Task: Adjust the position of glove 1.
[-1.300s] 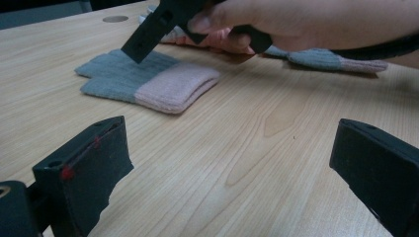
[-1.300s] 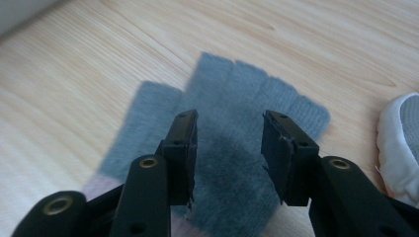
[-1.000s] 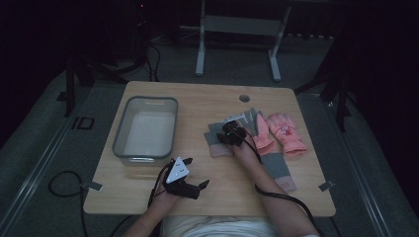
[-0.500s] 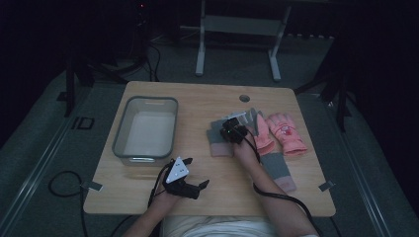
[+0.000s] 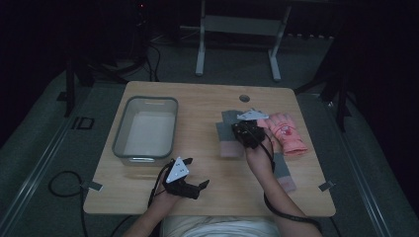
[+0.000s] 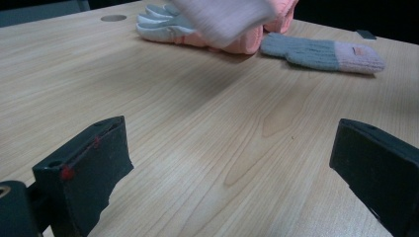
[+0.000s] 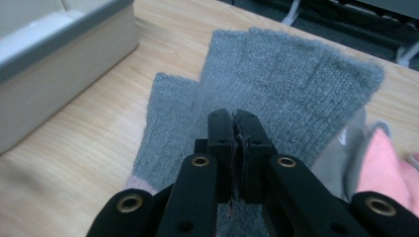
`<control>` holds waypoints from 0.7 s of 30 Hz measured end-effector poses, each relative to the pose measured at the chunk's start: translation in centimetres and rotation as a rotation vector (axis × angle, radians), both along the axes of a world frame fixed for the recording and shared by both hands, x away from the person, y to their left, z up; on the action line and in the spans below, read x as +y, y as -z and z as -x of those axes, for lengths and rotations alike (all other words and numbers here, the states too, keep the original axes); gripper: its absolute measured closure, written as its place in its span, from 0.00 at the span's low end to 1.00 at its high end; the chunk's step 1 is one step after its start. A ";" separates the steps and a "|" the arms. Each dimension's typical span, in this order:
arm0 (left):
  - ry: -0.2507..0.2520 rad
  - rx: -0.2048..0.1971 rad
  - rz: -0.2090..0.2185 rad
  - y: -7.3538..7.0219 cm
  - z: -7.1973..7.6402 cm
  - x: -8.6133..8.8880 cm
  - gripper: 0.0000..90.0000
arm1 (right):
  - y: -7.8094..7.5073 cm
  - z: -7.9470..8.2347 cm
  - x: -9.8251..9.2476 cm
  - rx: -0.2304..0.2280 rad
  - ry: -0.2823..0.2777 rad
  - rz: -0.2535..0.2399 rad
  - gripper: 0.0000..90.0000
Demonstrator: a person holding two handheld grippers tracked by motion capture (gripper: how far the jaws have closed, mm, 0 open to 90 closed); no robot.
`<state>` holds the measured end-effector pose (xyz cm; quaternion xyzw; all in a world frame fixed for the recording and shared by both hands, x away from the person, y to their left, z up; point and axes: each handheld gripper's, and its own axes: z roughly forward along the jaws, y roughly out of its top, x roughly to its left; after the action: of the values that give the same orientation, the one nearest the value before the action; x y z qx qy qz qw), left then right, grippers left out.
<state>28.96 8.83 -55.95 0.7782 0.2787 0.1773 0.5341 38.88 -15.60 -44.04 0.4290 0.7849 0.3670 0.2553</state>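
Observation:
A grey fingerless glove (image 5: 226, 134) with a pink cuff lies right of the table's middle, and my right gripper (image 5: 248, 132) sits over it. In the right gripper view the jaws (image 7: 235, 118) are shut, pinching the grey glove (image 7: 296, 84) near its palm. Its pink cuff (image 6: 222, 19) shows blurred and raised in the left gripper view. A second grey glove (image 5: 282, 170) (image 6: 316, 49) lies flat beside the right forearm. My left gripper (image 5: 201, 188) (image 6: 227, 168) rests open near the front edge, nothing between its fingers.
A clear plastic bin (image 5: 118, 140) (image 7: 59, 49) stands on the table's left half. A pair of pink gloves (image 5: 290, 134) (image 7: 390, 163) lies right of the grey glove. A round cable hole (image 5: 244, 98) is near the far edge. Bare wood lies between the grippers.
The right gripper has shifted slightly to the right with the grey glove. The left gripper has stayed where it was, still open.

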 end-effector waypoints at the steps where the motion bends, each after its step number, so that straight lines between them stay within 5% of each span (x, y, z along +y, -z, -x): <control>1: 0.001 -0.001 -0.003 0.0 0.0 0.0 0.02 | -0.1 0.5 -0.2 0.005 0.009 -0.013 0.96; 12: 0.002 0.000 -0.005 0.0 0.0 -0.1 0.02 | 1.9 5.8 -2.0 0.062 0.036 -0.046 0.96; 21: 0.001 -0.003 -0.004 0.0 0.1 -0.1 0.02 | 5.9 7.0 -1.7 0.172 0.015 -0.043 0.96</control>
<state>28.90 8.73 -55.95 0.7790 0.2773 0.1789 0.5332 31.93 -17.35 -49.90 0.4703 0.7925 0.3438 0.1805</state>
